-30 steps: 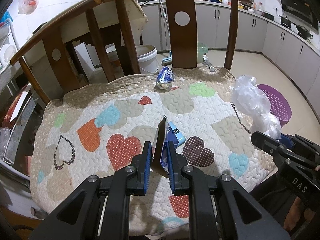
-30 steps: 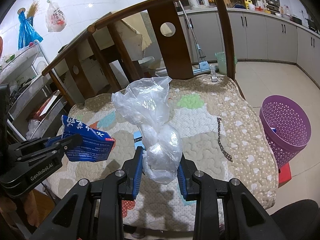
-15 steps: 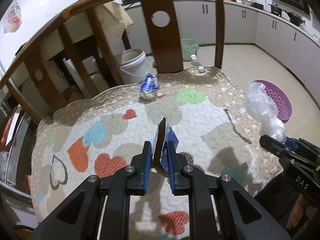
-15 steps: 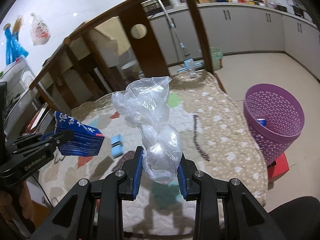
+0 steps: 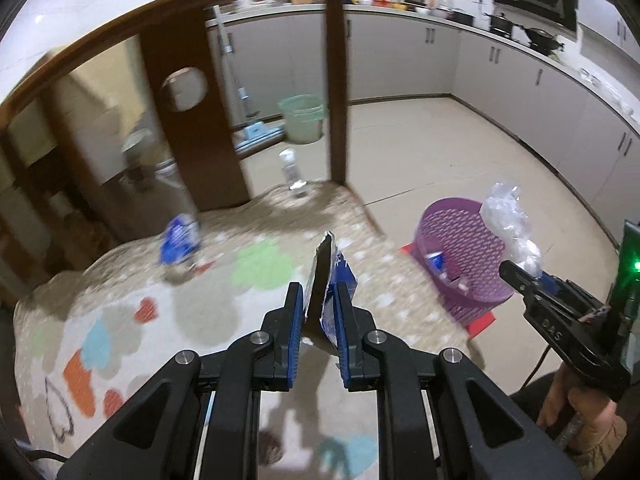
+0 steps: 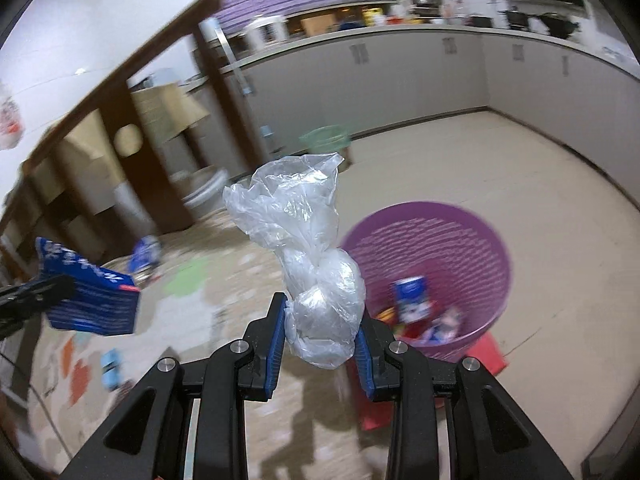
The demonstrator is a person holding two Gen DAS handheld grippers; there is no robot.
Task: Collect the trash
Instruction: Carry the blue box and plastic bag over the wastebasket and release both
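Clamping a flattened blue wrapper (image 5: 334,280) edge-on between its blue pads, the left claw (image 5: 318,312) hangs above the quilted cushion (image 5: 132,320) with its coloured hearts. The right claw (image 6: 320,328) is clenched on a knotted clear plastic bag (image 6: 308,248), whose loose top stands up above the pads. A purple basket (image 6: 472,240) sits on the floor just right of the cushion's edge, on something red, with a few scraps already lying in it. In the left view the bag shows in front of the basket's rim. Another crumpled blue wrapper (image 5: 180,240) lies on the cushion near the wooden chair back (image 5: 188,128). A clear bottle (image 5: 292,168) stands at the cushion's far edge.
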